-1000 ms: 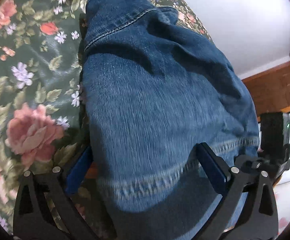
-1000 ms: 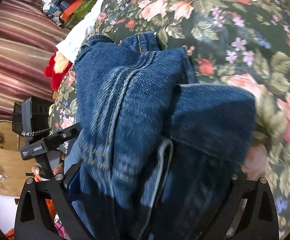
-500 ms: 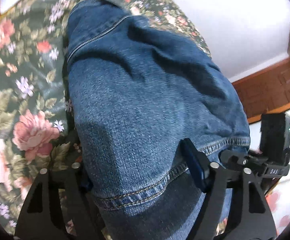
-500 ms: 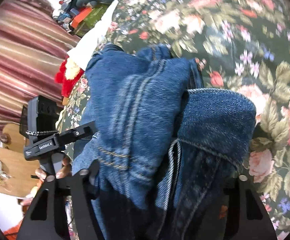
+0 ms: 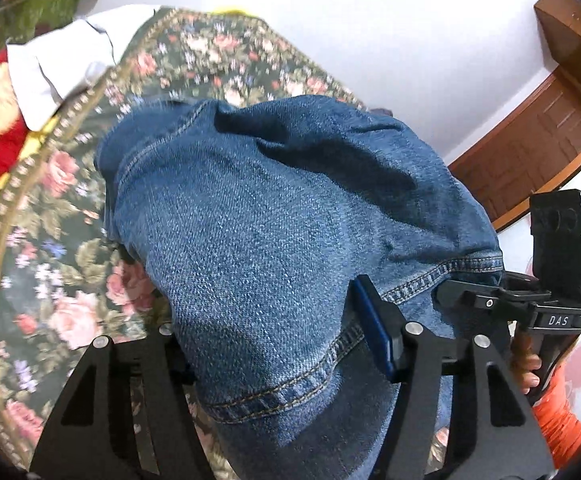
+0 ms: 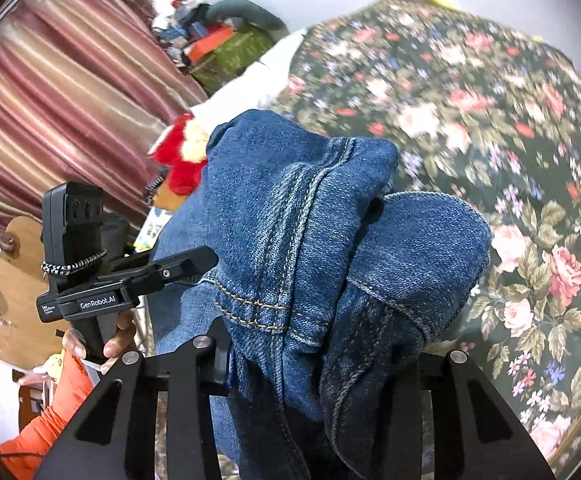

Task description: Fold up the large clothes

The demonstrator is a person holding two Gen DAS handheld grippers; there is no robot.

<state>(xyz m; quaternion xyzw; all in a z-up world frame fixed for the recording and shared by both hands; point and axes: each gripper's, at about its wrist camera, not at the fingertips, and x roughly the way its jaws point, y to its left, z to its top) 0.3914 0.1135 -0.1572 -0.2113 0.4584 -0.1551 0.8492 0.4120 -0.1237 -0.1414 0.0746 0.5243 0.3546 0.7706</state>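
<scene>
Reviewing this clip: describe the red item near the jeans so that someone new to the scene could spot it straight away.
Start from the dark floral bedspread that fills the right wrist view, then go to its far left edge, past the blue jeans. There, beside a white cloth, lies a red plush toy. Its fuzzy bright red pile with a cream patch sets it apart from the smooth fabrics around it.

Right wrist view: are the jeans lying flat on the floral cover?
No, the jeans are bunched between the right tool's fingers, above the floral cover.
</scene>
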